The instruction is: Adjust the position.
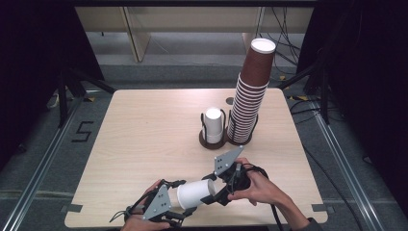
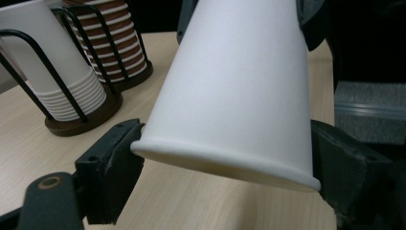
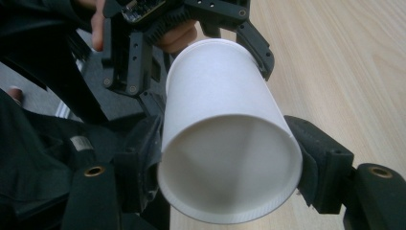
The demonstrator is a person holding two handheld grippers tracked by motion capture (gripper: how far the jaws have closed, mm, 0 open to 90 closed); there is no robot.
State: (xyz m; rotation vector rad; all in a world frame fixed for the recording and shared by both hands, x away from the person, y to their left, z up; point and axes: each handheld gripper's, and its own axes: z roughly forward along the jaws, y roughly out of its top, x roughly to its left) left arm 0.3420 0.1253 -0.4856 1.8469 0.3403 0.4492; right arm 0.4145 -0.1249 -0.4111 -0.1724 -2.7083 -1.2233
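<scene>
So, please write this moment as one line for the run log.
left gripper: shut on white cup | right gripper: shut on white cup | cup: lying sideways between both, above table | white stack, brown stack: in holders

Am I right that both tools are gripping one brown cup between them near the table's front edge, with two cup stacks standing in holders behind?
Not quite: the cup is white, not brown, as the high view shows. The left tool and the right tool do both grip it near the table's front edge, and the white stack and brown stack stand in holders behind.
</scene>
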